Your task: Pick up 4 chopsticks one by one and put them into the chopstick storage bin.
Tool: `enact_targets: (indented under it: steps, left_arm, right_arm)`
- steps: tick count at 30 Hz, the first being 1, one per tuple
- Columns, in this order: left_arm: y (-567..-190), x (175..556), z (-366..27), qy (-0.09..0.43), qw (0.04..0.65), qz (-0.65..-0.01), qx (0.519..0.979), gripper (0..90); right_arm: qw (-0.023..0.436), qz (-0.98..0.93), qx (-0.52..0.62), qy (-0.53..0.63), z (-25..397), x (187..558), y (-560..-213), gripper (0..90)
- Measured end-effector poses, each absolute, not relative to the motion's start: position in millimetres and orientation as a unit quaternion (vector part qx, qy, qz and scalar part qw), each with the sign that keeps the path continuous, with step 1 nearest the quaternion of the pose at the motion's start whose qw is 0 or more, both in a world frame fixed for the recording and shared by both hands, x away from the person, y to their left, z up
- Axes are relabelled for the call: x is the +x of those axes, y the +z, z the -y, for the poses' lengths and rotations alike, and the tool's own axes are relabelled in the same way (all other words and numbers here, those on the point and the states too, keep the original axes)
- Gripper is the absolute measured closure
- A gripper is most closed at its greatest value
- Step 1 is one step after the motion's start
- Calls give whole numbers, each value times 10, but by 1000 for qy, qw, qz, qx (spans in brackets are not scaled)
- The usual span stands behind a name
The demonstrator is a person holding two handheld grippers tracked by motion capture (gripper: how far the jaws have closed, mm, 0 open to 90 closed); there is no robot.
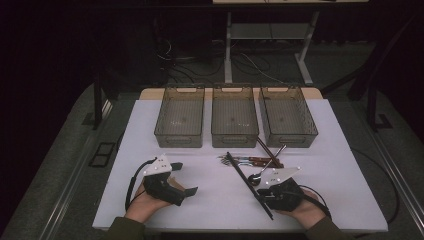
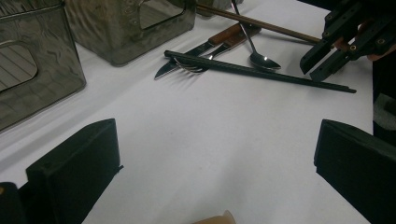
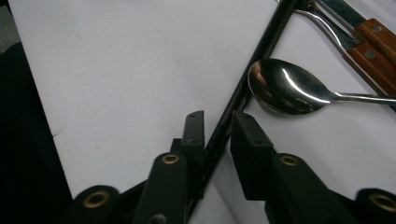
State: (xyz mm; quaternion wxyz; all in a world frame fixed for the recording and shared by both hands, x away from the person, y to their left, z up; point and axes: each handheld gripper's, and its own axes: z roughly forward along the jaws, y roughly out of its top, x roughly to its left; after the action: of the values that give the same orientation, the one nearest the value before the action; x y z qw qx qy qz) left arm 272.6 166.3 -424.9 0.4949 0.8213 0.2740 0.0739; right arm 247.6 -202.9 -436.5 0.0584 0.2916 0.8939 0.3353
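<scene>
A long black stick [image 1: 248, 184] lies slantwise on the white table [image 1: 215, 200], its far end across a heap of cutlery. My right gripper [image 1: 260, 194] is shut on the black stick [image 3: 261, 51] near its close end, a jaw on each side [image 3: 217, 119]. Just past the jaws rests a steel spoon [image 3: 285, 86], beside two wooden-handled knives [image 3: 373, 46]. My left gripper [image 1: 184, 177] sits on the table at the left, open with nothing between its jaws [image 2: 215, 158]. It faces the stick [image 2: 261, 72], a fork [image 2: 191, 67], the spoon [image 2: 264, 60] and the right gripper [image 2: 322, 65].
Three see-through grey bins stand in a row at the back: left [image 1: 179, 137], middle [image 1: 234, 137], right [image 1: 290, 137]. A brown chopstick [image 2: 261, 23] lies behind the cutlery. Bare white table lies between my two grippers.
</scene>
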Motion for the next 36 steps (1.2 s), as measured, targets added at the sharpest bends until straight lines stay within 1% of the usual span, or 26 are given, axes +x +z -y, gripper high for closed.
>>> enact_targets:
  steps: [3,7,12,31,32,33,36]
  left_arm:
    - [-4247,2724,-1662,74,495,-274,821,0]
    - [-4249,2726,-1662,74,495,-274,821,0]
    - [-4249,2726,-1662,74,494,-274,822,0]
    - [-4248,2723,-1661,74,495,-273,821,0]
    - [-4248,2723,-1660,74,495,-273,821,0]
    - [-4247,2722,-1660,74,495,-273,821,0]
    - [-4248,2722,-1660,74,495,-273,821,0]
  right_arm:
    - [63,-895,293,330,1991,2487,-4387,716]
    - [71,-897,294,324,1955,2497,-4407,711]
    - [80,-898,292,320,1938,2494,-4422,740]
    - [82,-898,289,322,1939,2481,-4423,760]
    - [82,-898,288,322,1941,2483,-4422,765]
    - [80,-898,288,324,1945,2482,-4417,792]
    - [79,-897,288,327,1960,2486,-4412,793]
